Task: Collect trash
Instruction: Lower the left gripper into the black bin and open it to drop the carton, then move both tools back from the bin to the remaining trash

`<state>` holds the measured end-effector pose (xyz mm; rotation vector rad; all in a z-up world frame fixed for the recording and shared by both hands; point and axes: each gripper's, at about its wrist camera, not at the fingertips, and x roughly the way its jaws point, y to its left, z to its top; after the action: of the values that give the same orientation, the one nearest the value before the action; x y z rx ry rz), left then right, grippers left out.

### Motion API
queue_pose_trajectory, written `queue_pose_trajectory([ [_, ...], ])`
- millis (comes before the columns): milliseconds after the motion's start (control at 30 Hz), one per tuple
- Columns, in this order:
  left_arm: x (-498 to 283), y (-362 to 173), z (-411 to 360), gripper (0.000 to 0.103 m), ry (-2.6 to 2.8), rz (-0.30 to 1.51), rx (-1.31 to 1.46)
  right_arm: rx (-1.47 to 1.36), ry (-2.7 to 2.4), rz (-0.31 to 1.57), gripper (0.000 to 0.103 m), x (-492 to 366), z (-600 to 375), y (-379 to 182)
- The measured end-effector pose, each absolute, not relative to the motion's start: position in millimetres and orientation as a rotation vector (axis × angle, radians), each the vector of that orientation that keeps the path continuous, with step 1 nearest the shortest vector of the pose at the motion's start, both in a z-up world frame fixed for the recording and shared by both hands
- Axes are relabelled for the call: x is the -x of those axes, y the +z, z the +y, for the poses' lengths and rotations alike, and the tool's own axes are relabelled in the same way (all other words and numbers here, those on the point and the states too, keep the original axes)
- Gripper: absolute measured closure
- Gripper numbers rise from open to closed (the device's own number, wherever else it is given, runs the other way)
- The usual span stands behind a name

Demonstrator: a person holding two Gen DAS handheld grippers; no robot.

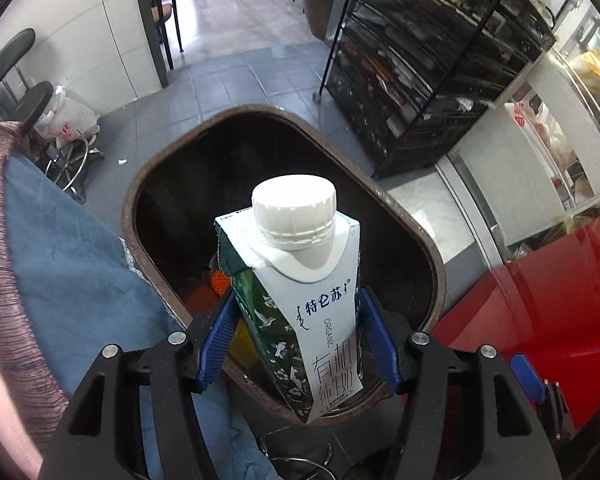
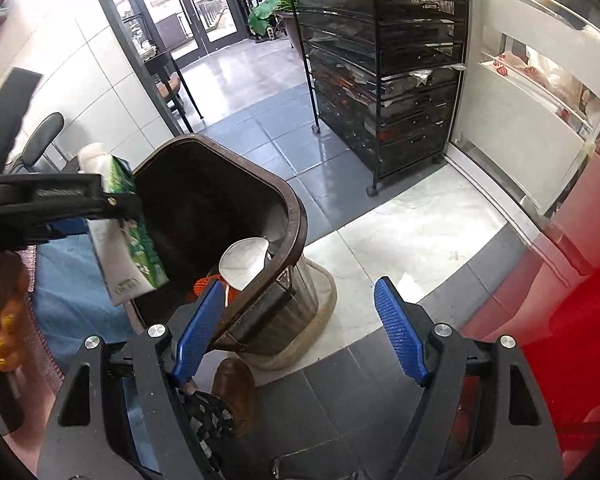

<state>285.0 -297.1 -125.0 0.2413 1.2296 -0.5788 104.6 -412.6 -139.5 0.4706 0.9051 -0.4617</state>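
My left gripper [image 1: 298,312] is shut on a green and white milk carton [image 1: 300,300] with a white screw cap, held over the mouth of the brown trash bin [image 1: 412,216]. The right wrist view shows the same carton [image 2: 128,240] in the left gripper [image 2: 60,200], above the bin's [image 2: 296,216] left side. My right gripper [image 2: 300,316] is open and empty, low at the bin's near right side. Inside the bin lie a white bowl-like piece [image 2: 244,260] and something orange [image 1: 220,280].
A black wire rack on wheels [image 2: 384,64] stands behind the bin. A glass display case [image 2: 540,92] is at the right, a red surface [image 2: 560,340] near right. A black stool [image 1: 24,92] with a white plastic bag [image 1: 68,120] is at the left. The person's brown shoe [image 2: 234,392] is below.
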Motion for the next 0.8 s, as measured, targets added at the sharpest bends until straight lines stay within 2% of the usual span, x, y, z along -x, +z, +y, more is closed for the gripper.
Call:
queue_pose_trajectory([
  [67,-285.4,-126.3,-296.4,0.042,-0.571,1.228,-0.254,-0.472,-0.455,0.906,0.026,-105.5,-411.0,-140.0],
  [133,-285.9,-125.3,-296.6,0.036,-0.562,1.216,-0.275,-0.474,-0.451,0.904,0.026,-105.5,-409.7,-139.3],
  [167,-286.6,-124.4,-296.9,0.026,-0.558,1.21,-0.274,-0.475,-0.449,0.903,0.026,-105.1,-408.6,-138.9],
  [200,-286.6,-122.1,-295.8,0.019,-0.557,1.196,-0.263,-0.476,-0.447,0.902,0.026,-106.4,-409.8,-138.3],
  [467,-284.0,-114.2,-293.8,0.016,-0.617,1.176,-0.217,-0.464,-0.449,0.892,0.026,-102.8,-411.1,-132.9],
  [567,-282.6,-103.9,-291.6,0.016,-0.638,1.142,-0.184,-0.463,-0.449,0.888,0.021,-101.6,-410.9,-130.1],
  [800,-260.7,-56.3,-273.6,0.015,-0.714,1.034,-0.106,-0.44,-0.419,0.858,0.02,-101.0,-405.4,-112.9],
])
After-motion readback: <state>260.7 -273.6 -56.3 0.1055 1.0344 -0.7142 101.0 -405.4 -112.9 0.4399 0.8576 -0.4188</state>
